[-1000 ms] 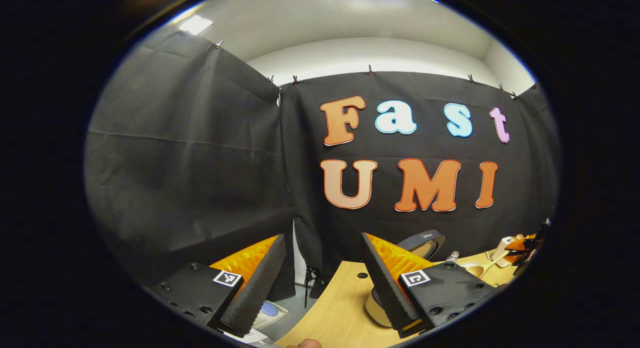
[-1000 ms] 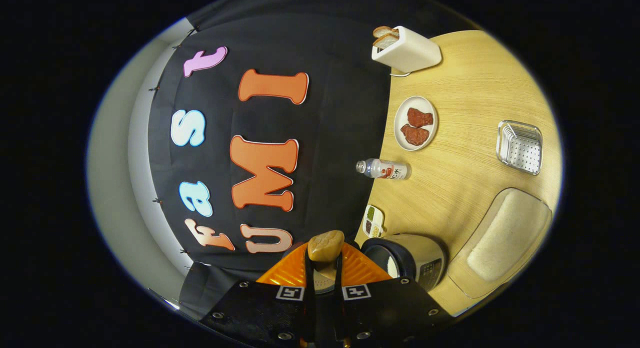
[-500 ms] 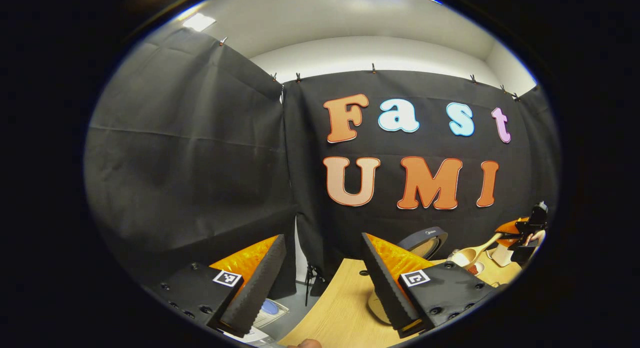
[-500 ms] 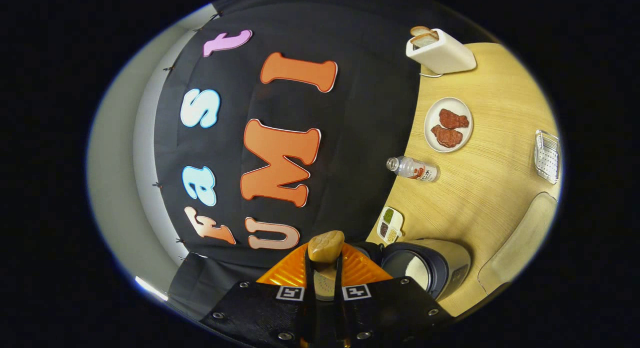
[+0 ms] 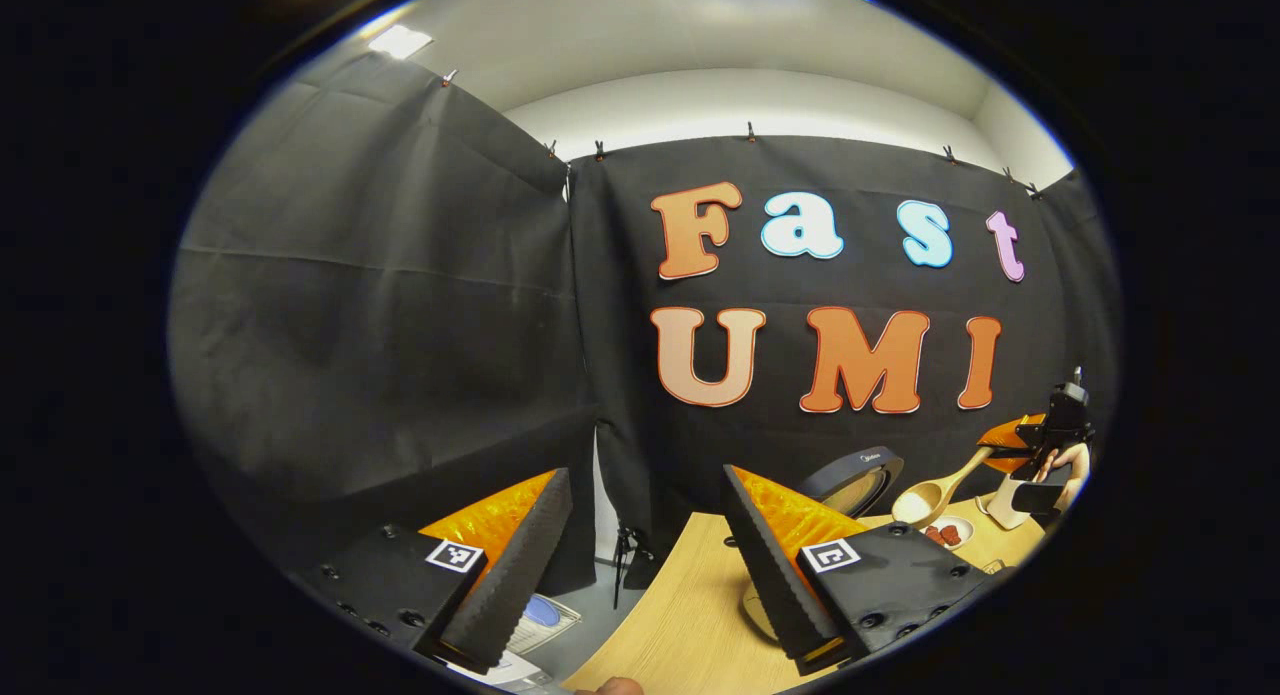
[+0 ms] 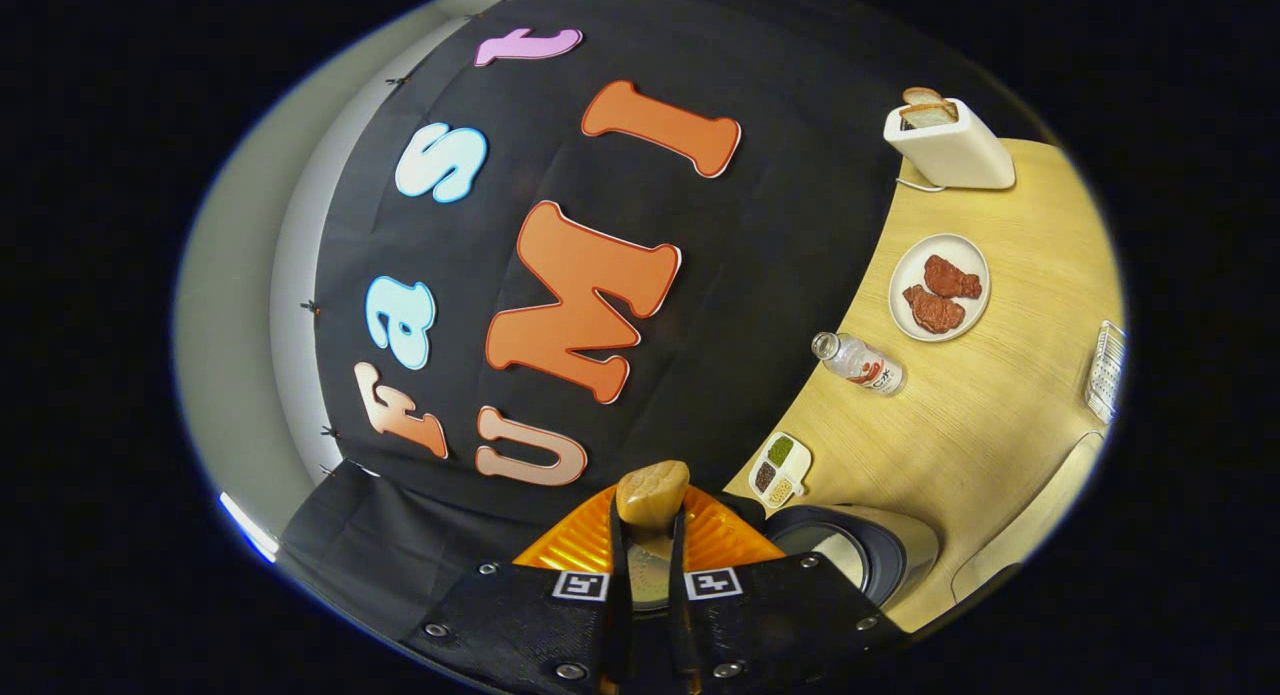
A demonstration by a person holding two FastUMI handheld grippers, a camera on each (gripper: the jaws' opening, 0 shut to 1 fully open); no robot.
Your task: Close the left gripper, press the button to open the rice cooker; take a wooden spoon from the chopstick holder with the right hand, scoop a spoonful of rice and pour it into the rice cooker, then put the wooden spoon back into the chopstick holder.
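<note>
The right gripper [image 6: 645, 575] has lifted the wooden spoon [image 5: 935, 490] higher, its bowl heaped with rice, above the open rice cooker [image 6: 860, 555]. Its fingers pinch the spoon's handle. The left gripper [image 5: 640, 565] hangs wide apart over the table [image 5: 680, 615] edge, well clear.

Pale wood-grain surface [image 6: 985, 415]; white toaster [image 6: 950, 145]; white plate [image 6: 908, 275] w/ red-brown meat; tan wooden spoon [image 5: 935, 493]; orange/black left tool [image 5: 640, 565].
</note>
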